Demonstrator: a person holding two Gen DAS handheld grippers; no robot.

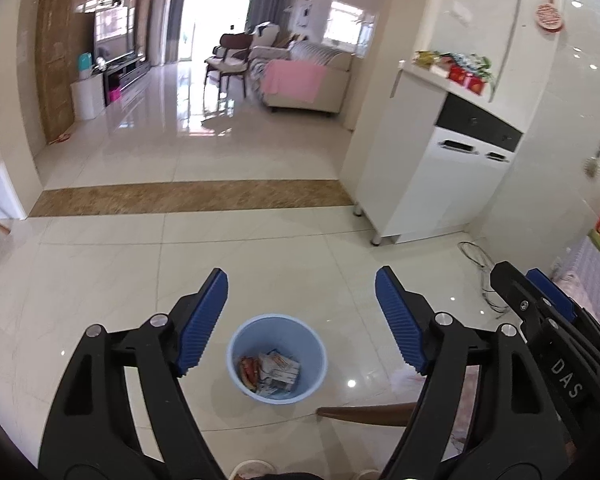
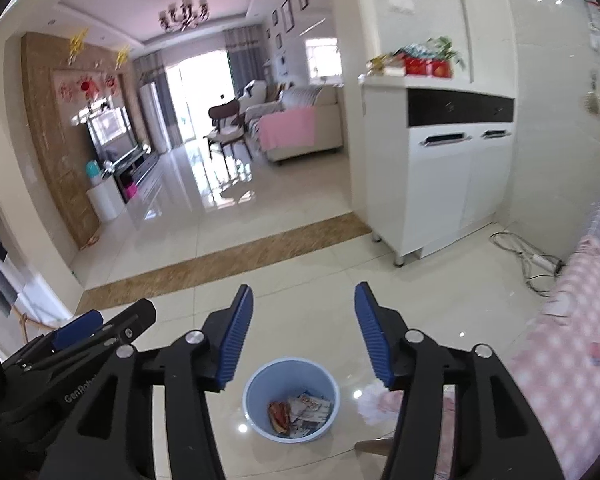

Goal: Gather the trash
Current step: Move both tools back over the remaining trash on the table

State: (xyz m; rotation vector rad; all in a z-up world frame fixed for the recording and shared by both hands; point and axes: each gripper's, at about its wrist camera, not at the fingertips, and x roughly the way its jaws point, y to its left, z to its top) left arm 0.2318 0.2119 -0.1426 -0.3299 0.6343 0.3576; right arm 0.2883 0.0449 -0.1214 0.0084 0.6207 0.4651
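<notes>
A light blue trash bin (image 1: pixel 276 358) stands on the tiled floor below both grippers; it also shows in the right wrist view (image 2: pixel 291 399). Inside lie crumpled wrappers (image 1: pixel 270 372), one red-orange, others white (image 2: pixel 300 412). My left gripper (image 1: pixel 302 320) is open and empty, held above the bin. My right gripper (image 2: pixel 304 336) is open and empty, also above the bin. The right gripper shows at the right edge of the left wrist view (image 1: pixel 540 304); the left gripper shows at the left edge of the right wrist view (image 2: pixel 96 332).
A white cabinet (image 2: pixel 452 184) with red boxes on top stands at the right. A pink checked cloth (image 2: pixel 572 344) covers a table at the right. Cables (image 2: pixel 528 260) lie on the floor by the wall. A brown chair edge (image 1: pixel 364 414) juts near the bin. A sofa (image 1: pixel 304 76) stands beyond.
</notes>
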